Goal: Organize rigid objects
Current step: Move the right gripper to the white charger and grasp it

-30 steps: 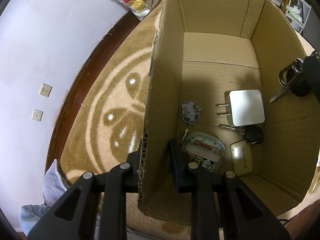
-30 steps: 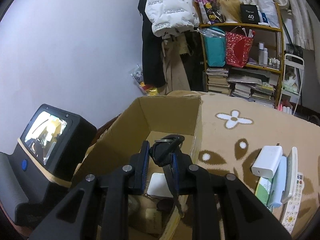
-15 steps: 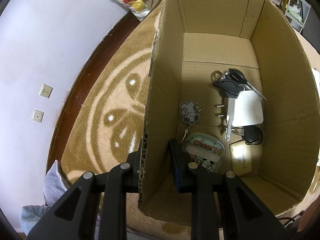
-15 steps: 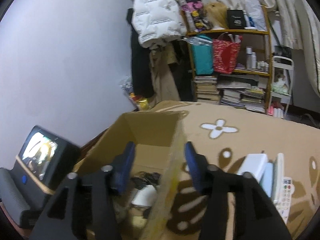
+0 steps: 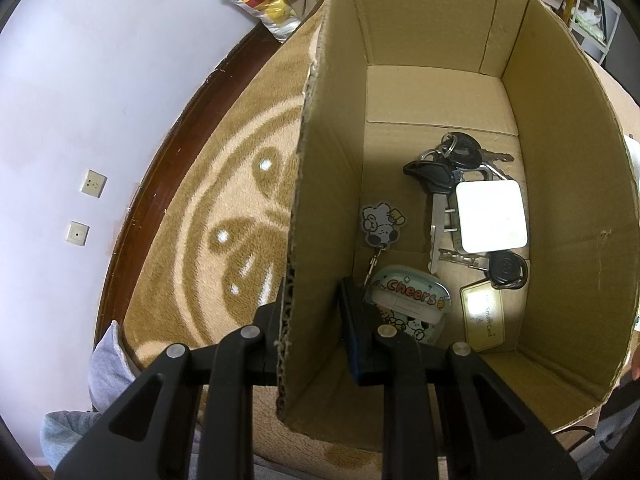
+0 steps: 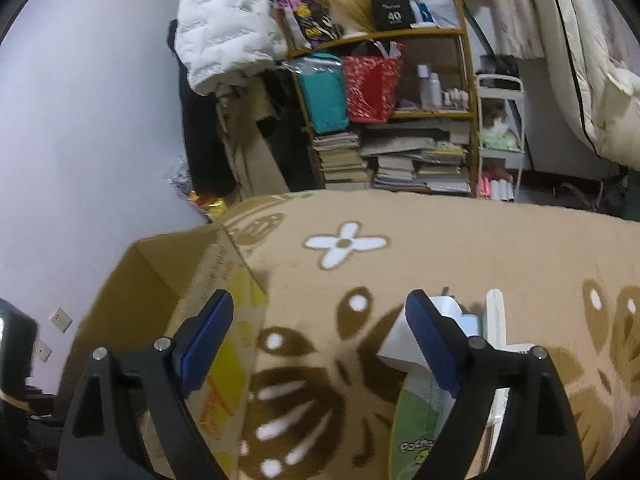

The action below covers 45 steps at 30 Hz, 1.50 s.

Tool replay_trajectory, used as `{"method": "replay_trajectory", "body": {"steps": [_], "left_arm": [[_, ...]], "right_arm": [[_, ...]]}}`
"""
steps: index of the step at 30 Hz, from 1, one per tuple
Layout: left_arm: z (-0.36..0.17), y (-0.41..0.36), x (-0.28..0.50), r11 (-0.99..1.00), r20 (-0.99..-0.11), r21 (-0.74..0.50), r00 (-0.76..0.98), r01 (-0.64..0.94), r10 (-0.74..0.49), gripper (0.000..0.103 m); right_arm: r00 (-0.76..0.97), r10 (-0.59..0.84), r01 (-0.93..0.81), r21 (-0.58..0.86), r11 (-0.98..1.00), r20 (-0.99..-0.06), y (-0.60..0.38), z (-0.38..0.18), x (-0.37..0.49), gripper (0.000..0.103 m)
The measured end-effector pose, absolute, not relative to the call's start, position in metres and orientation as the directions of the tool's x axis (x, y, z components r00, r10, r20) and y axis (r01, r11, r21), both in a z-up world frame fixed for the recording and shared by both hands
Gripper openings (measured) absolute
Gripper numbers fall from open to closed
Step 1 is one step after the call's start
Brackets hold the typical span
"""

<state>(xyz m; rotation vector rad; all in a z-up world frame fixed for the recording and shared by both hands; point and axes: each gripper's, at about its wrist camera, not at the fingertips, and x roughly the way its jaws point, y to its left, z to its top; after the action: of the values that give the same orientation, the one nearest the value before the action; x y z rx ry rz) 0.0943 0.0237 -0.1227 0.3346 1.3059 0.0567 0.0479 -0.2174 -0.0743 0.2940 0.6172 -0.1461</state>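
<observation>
Inside the cardboard box (image 5: 560, 184), toward 1 o'clock, the key bunch (image 5: 448, 168) lies against the white charger (image 5: 490, 216). Your left tool (image 5: 312, 320) clamps the box wall to steady it; your right tool (image 6: 320, 340) gapes wide, empty, near another charger (image 6: 400, 344) at 3 o'clock.

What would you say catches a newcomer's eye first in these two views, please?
Most striking is the open cardboard box, its near wall clamped by the left gripper. On its floor lie a bunch of black-headed keys beside a white charger, with a "Cheers" tag nearer the gripper. The right gripper hangs wide open and empty over the brown patterned rug, a cluttered bookshelf behind.
</observation>
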Motion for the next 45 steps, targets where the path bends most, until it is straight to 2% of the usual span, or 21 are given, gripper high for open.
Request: {"method": "replay_trajectory", "body": {"steps": [8,16,22,28,32,34,39,45], "left_arm": [[-0.122,0.022,0.094,0.949,-0.935,0.279,0.269,0.150,0.232,0.022],[-0.121,0.021,0.094,0.949,-0.935,0.277,0.268,0.149,0.231,0.022],[-0.121,0.023,0.096,0.949,-0.935,0.279,0.267,0.147,0.233,0.022],[-0.121,0.022,0.096,0.950,-0.937,0.275,0.263,0.146,0.230,0.022],[-0.121,0.021,0.096,0.948,-0.935,0.281,0.265,0.148,0.235,0.022],[-0.122,0.021,0.096,0.949,-0.935,0.280,0.264,0.147,0.236,0.022],[-0.122,0.020,0.097,0.948,-0.935,0.281,0.265,0.148,0.236,0.022],[-0.122,0.019,0.096,0.947,-0.934,0.285,0.267,0.150,0.239,0.022]], "right_arm": [[0.778,-0.067,0.297,0.271,0.916,-0.624,-0.238,-0.103,0.056,0.092],[0.754,-0.126,0.353,0.237,0.905,-0.644,-0.255,-0.115,0.059,0.092],[0.725,-0.074,0.358,0.283,0.890,-0.684,-0.265,-0.131,0.068,0.093],[0.709,-0.100,0.338,0.212,0.917,-0.699,-0.259,-0.138,0.081,0.093],[0.711,-0.107,0.325,0.190,0.926,-0.695,-0.256,-0.139,0.085,0.088],[0.692,-0.135,0.331,0.146,0.932,-0.710,-0.254,-0.139,0.088,0.084],[0.636,-0.218,0.389,0.064,0.919,-0.740,-0.251,-0.141,0.091,0.083],[0.607,-0.234,0.406,0.043,0.913,-0.760,-0.255,-0.144,0.092,0.082]]}}
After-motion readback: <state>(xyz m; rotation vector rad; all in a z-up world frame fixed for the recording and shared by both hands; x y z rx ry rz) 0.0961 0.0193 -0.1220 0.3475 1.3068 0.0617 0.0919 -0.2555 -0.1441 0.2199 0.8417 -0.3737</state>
